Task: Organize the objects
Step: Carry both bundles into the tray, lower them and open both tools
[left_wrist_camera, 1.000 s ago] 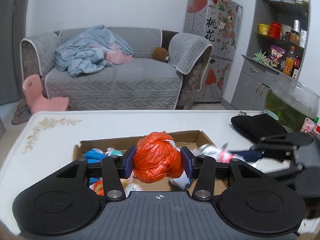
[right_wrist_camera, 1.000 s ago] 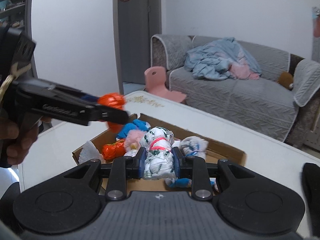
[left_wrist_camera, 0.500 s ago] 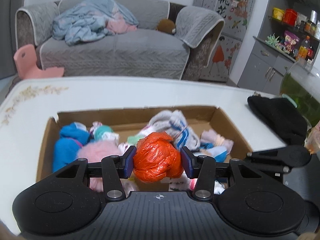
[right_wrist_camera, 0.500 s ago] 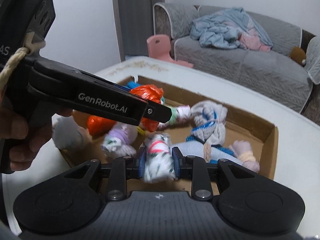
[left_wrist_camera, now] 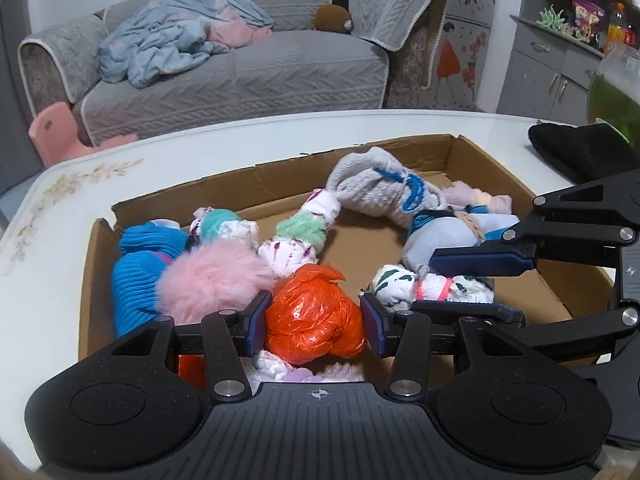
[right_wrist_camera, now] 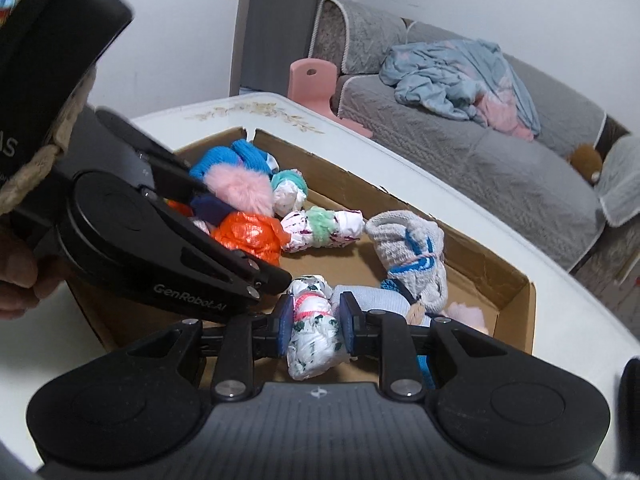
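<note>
While the left gripper (left_wrist_camera: pixel 314 320) clamps an orange plastic-bag bundle (left_wrist_camera: pixel 314 316) and the right gripper (right_wrist_camera: pixel 314 322) pinches a white green-flecked bundle (right_wrist_camera: pixel 314 330), both low inside the cardboard box (left_wrist_camera: pixel 276 178), placing looks underway; next, release onto bare floor.

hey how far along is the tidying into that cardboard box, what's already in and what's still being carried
Done: the cardboard box already holds several bundles, among them a blue knit roll, a pink fluffy ball and a grey sock bundle. In hand: the left gripper clamps an orange bag bundle, the right gripper a white patterned bundle, both low over the box. Left: releasing those two.
</note>
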`<state>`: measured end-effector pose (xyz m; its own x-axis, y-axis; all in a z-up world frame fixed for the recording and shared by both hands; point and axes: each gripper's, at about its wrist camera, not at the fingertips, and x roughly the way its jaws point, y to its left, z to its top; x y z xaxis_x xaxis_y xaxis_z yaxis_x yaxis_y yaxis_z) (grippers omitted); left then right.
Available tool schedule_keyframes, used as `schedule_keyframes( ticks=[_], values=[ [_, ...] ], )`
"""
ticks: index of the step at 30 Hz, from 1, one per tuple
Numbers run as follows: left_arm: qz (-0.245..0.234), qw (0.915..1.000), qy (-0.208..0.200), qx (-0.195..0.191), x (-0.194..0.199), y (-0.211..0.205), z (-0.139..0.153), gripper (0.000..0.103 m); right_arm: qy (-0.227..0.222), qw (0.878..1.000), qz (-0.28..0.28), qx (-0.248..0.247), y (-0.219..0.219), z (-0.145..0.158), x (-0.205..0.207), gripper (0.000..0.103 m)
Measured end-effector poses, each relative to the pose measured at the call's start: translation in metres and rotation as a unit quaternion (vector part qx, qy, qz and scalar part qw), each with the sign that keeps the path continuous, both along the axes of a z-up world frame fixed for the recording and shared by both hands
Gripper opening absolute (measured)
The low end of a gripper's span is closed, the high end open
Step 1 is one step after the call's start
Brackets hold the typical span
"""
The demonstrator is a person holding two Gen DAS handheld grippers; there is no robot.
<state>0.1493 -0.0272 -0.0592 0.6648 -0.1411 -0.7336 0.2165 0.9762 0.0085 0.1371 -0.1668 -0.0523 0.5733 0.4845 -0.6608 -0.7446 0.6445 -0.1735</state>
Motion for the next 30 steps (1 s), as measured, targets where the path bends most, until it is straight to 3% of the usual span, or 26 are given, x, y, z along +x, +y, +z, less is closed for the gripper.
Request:
schedule_keyframes(
  ticks=[8,15,16,17,18,19,20,23,30],
  values=[
    [-0.003,0.9998,0.020,0.000,0.000,0.009,0.001,0.061,0.004,1.000,0.003,0.000,-0.001,0.002,-0.002,0.029],
    [0.020,0.9981,0.055,-0.021,0.008,0.014,0.011,0.069,0.038,0.999,-0.001,-0.008,-0.001,0.010,0.007,0.037],
    [0.022,0.9973,0.060,-0.036,0.009,0.016,0.014,0.082,0.040,0.999,-0.002,-0.008,-0.001,0.011,0.007,0.039],
    [0.019,0.9958,0.066,-0.060,0.010,0.018,0.017,0.095,0.046,0.999,0.000,-0.007,0.000,0.012,0.007,0.053],
    [0.020,0.9944,0.070,-0.076,0.009,0.018,0.020,0.097,0.053,0.999,0.005,-0.002,0.000,0.013,0.007,0.068],
    [0.024,0.9941,0.073,-0.076,0.009,0.017,0.022,0.099,0.055,0.998,0.007,0.001,0.002,0.014,0.006,0.073],
    [0.025,0.9944,0.073,-0.072,0.008,0.014,0.025,0.100,0.049,0.999,0.007,-0.004,0.004,0.015,0.004,0.073],
    [0.019,0.9970,0.054,-0.052,0.004,0.008,0.033,0.099,0.054,0.998,0.012,-0.017,0.010,0.017,0.002,0.061],
    [0.037,0.9958,0.057,-0.061,0.002,0.011,0.042,0.100,0.054,0.998,0.001,-0.021,0.012,0.022,0.000,0.067]
  ],
)
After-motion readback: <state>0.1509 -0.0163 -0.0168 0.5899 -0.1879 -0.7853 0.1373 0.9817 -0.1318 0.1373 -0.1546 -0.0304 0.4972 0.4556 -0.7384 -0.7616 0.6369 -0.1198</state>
